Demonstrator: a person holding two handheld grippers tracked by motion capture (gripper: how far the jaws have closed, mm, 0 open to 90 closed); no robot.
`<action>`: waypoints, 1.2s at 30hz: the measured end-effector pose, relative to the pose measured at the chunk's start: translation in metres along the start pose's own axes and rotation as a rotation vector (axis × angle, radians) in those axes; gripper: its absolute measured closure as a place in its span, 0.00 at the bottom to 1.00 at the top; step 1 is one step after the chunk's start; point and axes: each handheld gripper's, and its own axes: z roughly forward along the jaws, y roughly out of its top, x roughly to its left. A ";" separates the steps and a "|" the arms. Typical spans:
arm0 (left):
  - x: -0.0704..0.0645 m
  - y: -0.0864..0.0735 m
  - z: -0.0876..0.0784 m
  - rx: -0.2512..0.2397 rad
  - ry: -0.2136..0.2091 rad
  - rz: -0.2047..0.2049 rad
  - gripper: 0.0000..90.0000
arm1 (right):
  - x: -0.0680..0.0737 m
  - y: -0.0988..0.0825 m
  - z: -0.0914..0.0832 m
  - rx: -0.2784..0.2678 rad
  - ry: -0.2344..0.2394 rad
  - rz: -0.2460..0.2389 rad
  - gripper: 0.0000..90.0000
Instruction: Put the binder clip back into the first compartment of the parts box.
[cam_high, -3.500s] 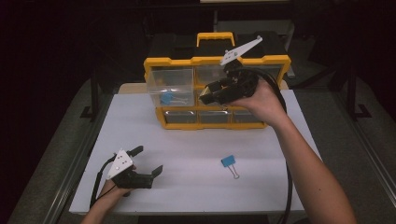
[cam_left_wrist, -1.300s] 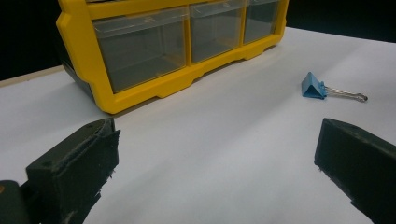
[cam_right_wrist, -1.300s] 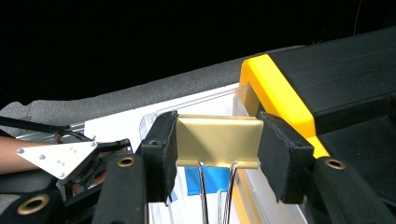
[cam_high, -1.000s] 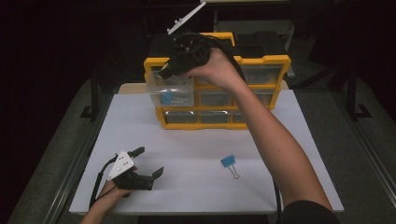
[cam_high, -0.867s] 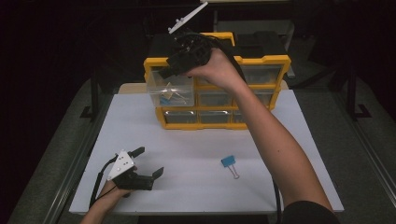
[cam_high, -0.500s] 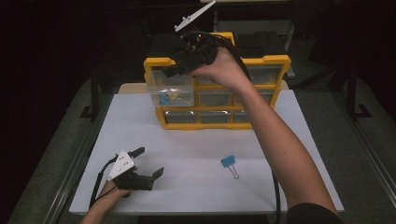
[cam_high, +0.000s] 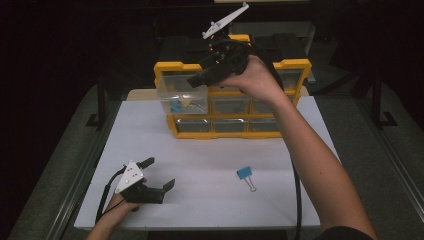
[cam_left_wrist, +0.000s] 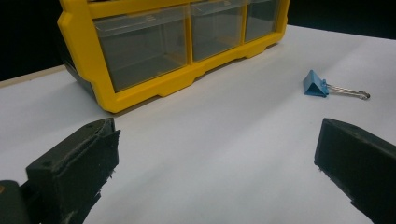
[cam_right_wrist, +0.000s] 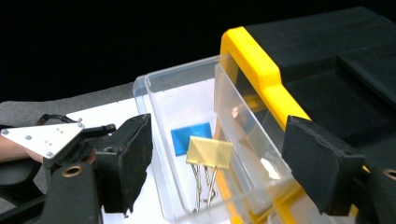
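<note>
Lower left of the high view, my left gripper (cam_high: 150, 181) sits on the white worktop (cam_high: 210, 200) with jaws wide, nothing in them. Middle, the pulled-out clear drawer (cam_high: 184, 98) of the yellow organizer (cam_high: 232, 102) holds the yellow binder clip (cam_right_wrist: 209, 152) next to a blue clip (cam_right_wrist: 184, 136); its wire handles point toward the bottom of the right gripper view, long axis along the drawer. My right gripper (cam_high: 212, 67) hovers above, jaws just been opening, empty. Another blue binder clip (cam_high: 245, 173) lies lower right, well apart.
</note>
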 end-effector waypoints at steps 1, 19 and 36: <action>0.000 0.000 0.000 -0.003 0.002 -0.004 0.00 | 0.000 -0.002 -0.001 -0.003 -0.005 0.001 0.26; 0.006 0.001 -0.006 -0.008 0.014 -0.008 0.00 | 0.006 -0.053 -0.024 -0.022 -0.063 0.005 0.19; 0.007 0.001 -0.007 -0.013 0.018 -0.013 0.00 | 0.015 -0.107 -0.018 0.017 -0.140 0.055 0.10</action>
